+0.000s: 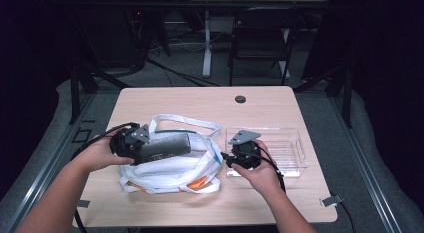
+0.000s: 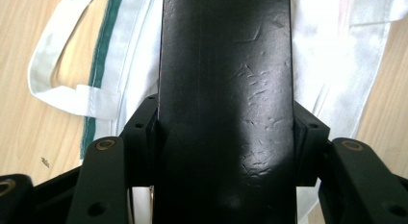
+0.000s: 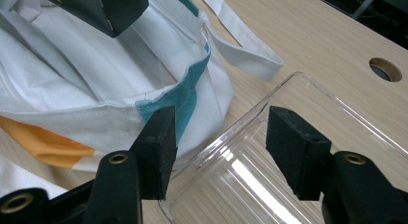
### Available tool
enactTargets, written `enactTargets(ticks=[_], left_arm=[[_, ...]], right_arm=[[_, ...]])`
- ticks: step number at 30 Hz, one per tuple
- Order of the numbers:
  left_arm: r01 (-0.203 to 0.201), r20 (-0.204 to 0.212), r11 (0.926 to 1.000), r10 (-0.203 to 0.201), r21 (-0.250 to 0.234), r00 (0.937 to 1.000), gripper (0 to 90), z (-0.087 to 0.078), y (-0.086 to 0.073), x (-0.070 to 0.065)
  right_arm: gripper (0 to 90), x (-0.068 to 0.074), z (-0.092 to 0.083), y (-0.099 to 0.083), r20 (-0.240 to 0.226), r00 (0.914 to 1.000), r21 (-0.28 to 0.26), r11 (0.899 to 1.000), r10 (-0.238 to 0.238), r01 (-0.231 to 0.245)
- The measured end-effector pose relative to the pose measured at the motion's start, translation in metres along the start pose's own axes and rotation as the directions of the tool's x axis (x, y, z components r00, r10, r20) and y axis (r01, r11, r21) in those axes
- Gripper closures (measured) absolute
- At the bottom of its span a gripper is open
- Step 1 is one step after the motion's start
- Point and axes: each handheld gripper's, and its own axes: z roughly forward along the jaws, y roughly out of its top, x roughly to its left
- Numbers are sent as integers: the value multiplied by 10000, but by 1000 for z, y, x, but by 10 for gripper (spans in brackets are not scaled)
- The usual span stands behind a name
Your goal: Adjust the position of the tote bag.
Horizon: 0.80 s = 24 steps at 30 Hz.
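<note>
One clear tray (image 1: 292, 158) sits beside the bag (image 1: 165, 170); left gripper (image 1: 131, 143) clamps a black box (image 1: 167, 145), right gripper (image 1: 235, 160) gapes empty.

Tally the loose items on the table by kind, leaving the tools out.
White cloth bag: 1
Dark box, clamped lengthwise in the left tool's jaws over the bag: 1
Clear plastic tray: 1
Total: 3

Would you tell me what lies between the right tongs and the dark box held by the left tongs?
In the high view, the white tote bag lies between the right tongs and the dark box.
</note>
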Motion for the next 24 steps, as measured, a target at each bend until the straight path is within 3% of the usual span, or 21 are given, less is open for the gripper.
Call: enactTargets(ticks=[7,13,19,24], left_arm=[[-47,-18,9999,47,-120,10000,428,-4,4,-1],[85,101,9997,-83,-208,9999,428,-5,4,-1],[200,109,9991,-196,-381,9997,428,-6,5,2],[191,83,9987,-188,-471,9998,428,-7,7,3]], right_arm=[[413,-1,2,-1,-96,9999,285,9996,47,-44],[398,-2,1,-1,-81,9997,331,9991,-248,251],[387,-1,-2,0,-678,9968,243,9988,-414,431],[387,-5,-7,0,-1140,9906,523,9952,-759,823]])
